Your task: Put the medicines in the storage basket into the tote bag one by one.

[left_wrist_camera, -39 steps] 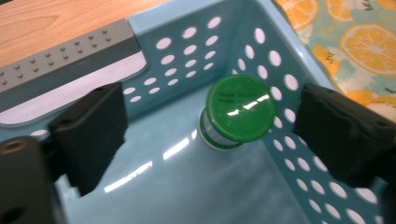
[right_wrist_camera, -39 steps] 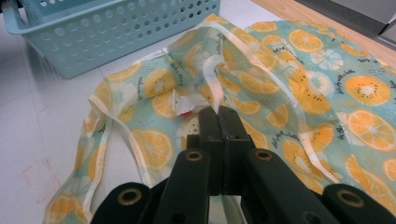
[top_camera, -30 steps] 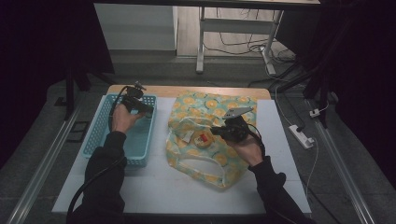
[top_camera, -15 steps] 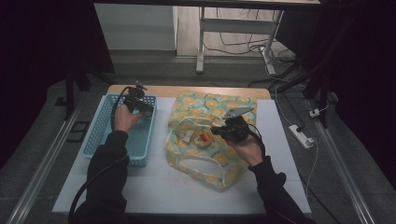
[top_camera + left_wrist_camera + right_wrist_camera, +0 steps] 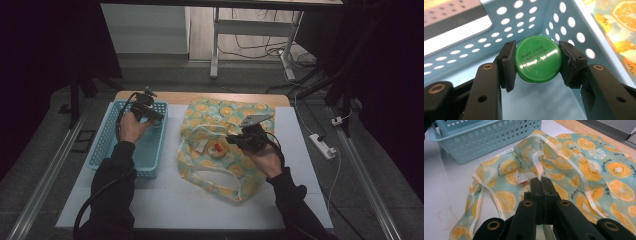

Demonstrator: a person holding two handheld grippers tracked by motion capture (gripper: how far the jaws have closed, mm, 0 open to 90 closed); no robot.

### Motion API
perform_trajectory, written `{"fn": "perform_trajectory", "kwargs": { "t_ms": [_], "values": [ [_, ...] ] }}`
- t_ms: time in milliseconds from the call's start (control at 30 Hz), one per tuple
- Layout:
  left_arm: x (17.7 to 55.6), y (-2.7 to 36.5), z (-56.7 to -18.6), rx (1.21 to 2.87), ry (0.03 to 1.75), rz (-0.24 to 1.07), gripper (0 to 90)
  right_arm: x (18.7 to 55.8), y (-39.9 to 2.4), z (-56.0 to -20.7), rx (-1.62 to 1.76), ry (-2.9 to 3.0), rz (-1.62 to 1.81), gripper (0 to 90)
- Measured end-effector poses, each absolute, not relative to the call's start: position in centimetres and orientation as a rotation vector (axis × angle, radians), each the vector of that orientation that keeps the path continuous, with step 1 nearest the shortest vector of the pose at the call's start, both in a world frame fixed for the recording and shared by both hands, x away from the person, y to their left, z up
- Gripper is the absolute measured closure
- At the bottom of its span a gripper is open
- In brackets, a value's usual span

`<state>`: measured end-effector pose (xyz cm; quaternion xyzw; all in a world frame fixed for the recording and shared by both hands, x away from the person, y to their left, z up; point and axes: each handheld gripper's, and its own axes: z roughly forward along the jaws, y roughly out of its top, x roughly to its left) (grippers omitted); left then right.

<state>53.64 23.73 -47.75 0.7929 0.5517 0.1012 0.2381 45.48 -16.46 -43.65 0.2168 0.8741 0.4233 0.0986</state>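
We are holding a green round lid (image 5: 538, 62) between the fingers (image 5: 509, 65) of the left gripper (image 5: 146, 105), down inside the blue perforated basket (image 5: 113, 131) at the left of the surface (image 5: 170, 200). Those fingers have just been closing, and in the left gripper view both pads are now pressing on opposite edges of the lid, so we are reading this as a firm grip and not a loose bracket. The lid is sitting near a far corner of the basket, close to its holed walls; whether it is resting on the basket floor or hanging just above it, we cannot tell.

Compared with a second ago, the left hand is sitting in much the same spot over the basket; the change lies in the fingers, not in the place.

The right gripper (image 5: 248, 138) is keeping its fingers (image 5: 541, 185) fully together on a pale strap of the orange-print fabric bag (image 5: 235, 112), pinching it and lifting the opening a little. Inside the bag's mouth a small item with a red label (image 5: 216, 148) is lying, just beside the right gripper.

We are judging that the left hand is now at the moment of either lifting the green piece out or letting it go in the basket, while the right hand is holding the bag open for the next pick.
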Motion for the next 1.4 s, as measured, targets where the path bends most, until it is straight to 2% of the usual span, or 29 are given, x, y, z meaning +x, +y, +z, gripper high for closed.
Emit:
{"fn": "perform_trajectory", "kwargs": {
  "t_ms": [533, 800, 1400],
  "values": [
    [49.8, 24.5, -44.5, 2.072, 1.413, 0.324, 51.6, 45.4, -16.4, -43.7, 0.635, 2.581, 1.252, 90.0],
    [47.9, 24.6, -43.4, 2.086, 1.315, 0.325, 51.6, 45.4, -16.4, -43.7, 0.639, 2.577, 1.258, 90.0],
    [43.9, 22.3, -41.7, 2.042, 1.132, 0.335, 51.6, 45.4, -16.4, -43.8, 0.630, 2.575, 1.241, 90.0]
  ]
}}
